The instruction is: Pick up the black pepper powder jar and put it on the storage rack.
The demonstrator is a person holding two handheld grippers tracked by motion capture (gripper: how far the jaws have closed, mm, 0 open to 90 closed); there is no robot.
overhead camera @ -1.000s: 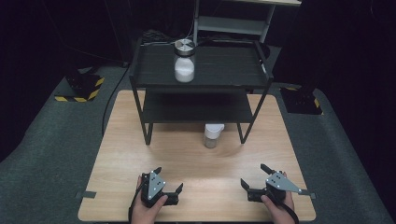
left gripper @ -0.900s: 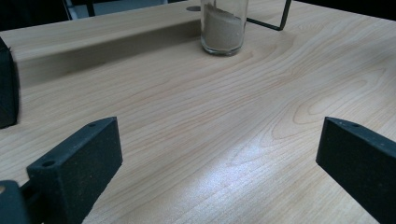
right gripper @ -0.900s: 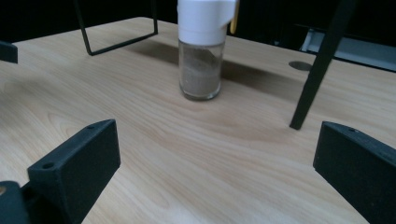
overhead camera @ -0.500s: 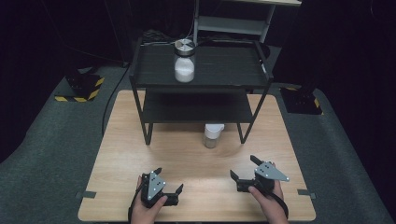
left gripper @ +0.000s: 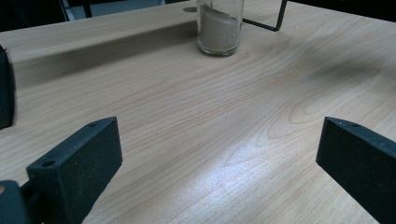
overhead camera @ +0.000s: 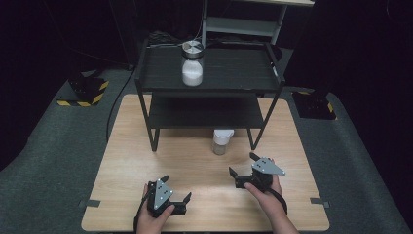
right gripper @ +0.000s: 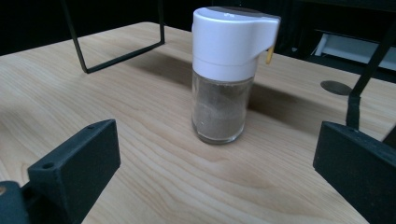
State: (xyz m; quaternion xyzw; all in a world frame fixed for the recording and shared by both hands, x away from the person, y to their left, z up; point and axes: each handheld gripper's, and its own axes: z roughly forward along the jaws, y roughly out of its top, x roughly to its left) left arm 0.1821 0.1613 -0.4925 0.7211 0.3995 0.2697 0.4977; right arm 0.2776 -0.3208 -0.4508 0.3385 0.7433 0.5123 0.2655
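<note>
Black two-tier shelf rack (overhead camera: 209,73), standing at the far half of the wooden worktop (overhead camera: 146,161); taken here as the landmark.

Glass jar (overhead camera: 192,63), metal lid, on the rack's top shelf toward its left side; about half full of white granules.

Shaker (overhead camera: 221,141), clear glass body with white flip-top cap, upright on the worktop just in front of the rack's lower shelf, nearer the right front leg. The right gripper view shows it (right gripper: 229,74) close up: grey-brown powder fills roughly the lower two thirds of the glass, and a small yellowish tab sits at the cap's edge. The left gripper view shows the glass body (left gripper: 220,25), cap cut off by the frame. No readable label or writing on either container.

Left tool (overhead camera: 175,194), well in front of the rack near the worktop's front edge, jaws spread wide, holding nothing.

Right tool (overhead camera: 243,165), in front of and slightly right of the shaker, jaws spread wide, empty, pointing at the shaker.
</note>
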